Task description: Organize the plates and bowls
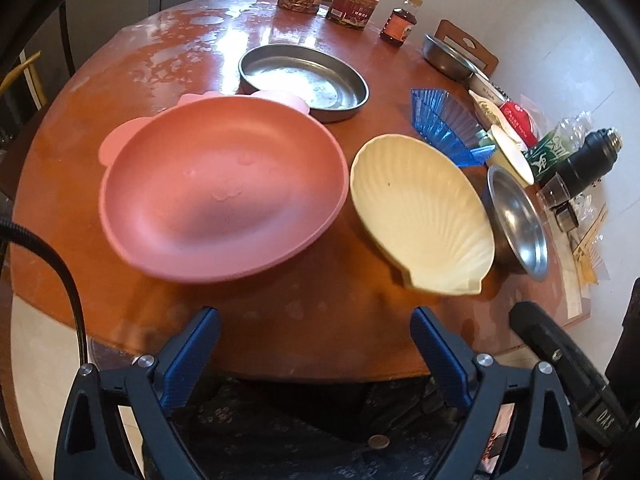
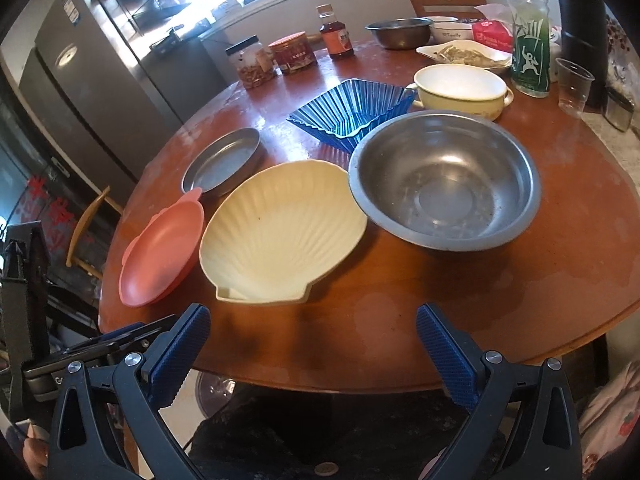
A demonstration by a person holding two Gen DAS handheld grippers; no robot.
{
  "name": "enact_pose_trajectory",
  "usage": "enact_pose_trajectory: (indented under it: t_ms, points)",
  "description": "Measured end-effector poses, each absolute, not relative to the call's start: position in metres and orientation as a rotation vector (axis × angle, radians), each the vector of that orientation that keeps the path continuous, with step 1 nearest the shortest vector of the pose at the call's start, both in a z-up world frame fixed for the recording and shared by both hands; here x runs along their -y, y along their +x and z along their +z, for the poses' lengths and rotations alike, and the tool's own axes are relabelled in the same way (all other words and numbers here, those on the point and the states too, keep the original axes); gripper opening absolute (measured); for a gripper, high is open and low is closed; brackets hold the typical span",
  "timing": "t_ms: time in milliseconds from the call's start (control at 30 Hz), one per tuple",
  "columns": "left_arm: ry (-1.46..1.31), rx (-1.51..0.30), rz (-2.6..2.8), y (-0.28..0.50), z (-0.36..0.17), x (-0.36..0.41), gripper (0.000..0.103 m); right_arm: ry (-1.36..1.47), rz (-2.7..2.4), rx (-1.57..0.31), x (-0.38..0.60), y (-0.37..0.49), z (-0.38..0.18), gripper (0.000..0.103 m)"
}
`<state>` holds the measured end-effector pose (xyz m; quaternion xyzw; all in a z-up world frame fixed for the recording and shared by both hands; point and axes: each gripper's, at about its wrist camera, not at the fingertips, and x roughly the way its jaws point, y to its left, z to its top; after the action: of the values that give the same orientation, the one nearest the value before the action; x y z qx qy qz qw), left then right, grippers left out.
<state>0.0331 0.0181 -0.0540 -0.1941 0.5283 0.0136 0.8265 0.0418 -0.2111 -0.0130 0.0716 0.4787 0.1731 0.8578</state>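
A pink plate (image 1: pixel 220 196) with ears lies on the round wooden table (image 1: pixel 280 332), left of a cream shell-shaped dish (image 1: pixel 420 216). Behind them are a round metal pan (image 1: pixel 304 80) and a blue ribbed dish (image 1: pixel 448 124). A steel bowl (image 2: pixel 444 180) stands right of the shell dish (image 2: pixel 280 232); the pink plate (image 2: pixel 160 256), metal pan (image 2: pixel 222 164) and blue dish (image 2: pixel 352 114) also show in the right wrist view. My left gripper (image 1: pixel 316 320) is open and empty at the table's near edge. My right gripper (image 2: pixel 314 318) is open and empty, just short of the shell dish.
A cream handled bowl (image 2: pixel 460 90), another steel bowl (image 2: pixel 400 32), jars (image 2: pixel 256 64), a sauce bottle (image 2: pixel 336 34), a green bottle (image 2: pixel 530 48) and a plastic cup (image 2: pixel 574 84) crowd the table's far side. A fridge (image 2: pixel 100 76) stands at left.
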Motion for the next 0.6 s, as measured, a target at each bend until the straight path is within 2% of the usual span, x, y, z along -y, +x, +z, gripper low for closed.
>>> enact_pose_trajectory:
  t_ms: [167, 267, 300, 367, 467, 600]
  points:
    - [-0.454, -1.11, 0.01, 0.052, -0.056, -0.022, 0.09, 0.167, 0.342, -1.033, 0.209, 0.053, -0.023, 0.096]
    - [-0.459, -1.107, 0.014, 0.061, -0.06, -0.023, 0.082, 0.172, 0.336, -1.04, 0.208, 0.059, -0.028, 0.093]
    - [-0.45, -1.104, 0.008, 0.064, -0.059, -0.022, 0.079, 0.176, 0.335, -1.039, 0.207, 0.06, -0.029, 0.09]
    - [-0.445, -1.107, 0.001, 0.068, -0.06, -0.021, 0.077, 0.182, 0.331, -1.043, 0.206, 0.064, -0.031, 0.072]
    - [-0.456, -1.113, -0.019, 0.076, -0.06, -0.02, 0.075, 0.2, 0.315, -1.048, 0.206, 0.072, -0.035, 0.064]
    - [-0.473, -1.116, -0.044, 0.086, -0.06, -0.018, 0.059, 0.219, 0.299, -1.045, 0.205, 0.08, -0.038, 0.055]
